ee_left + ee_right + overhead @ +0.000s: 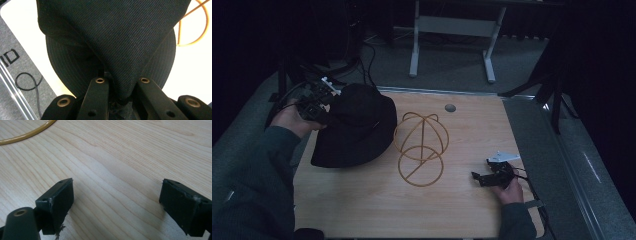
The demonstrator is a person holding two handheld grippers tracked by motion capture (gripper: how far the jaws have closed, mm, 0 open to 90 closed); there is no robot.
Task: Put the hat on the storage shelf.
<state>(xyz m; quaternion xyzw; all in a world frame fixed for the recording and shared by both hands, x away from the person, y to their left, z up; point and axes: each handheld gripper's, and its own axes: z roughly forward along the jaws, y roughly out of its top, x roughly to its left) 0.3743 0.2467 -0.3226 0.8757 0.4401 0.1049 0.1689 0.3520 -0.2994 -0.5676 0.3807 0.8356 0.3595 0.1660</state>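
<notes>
Jaws of the left gripper pinch a fold of the black hat; right gripper gapes empty over the table; lifting slowly should keep fabric from slipping

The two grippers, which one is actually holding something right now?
The left gripper, at the table's far left corner: its jaws pinch a fold of the black hat. The right gripper hovers open over bare wood near the wire stand.
</notes>
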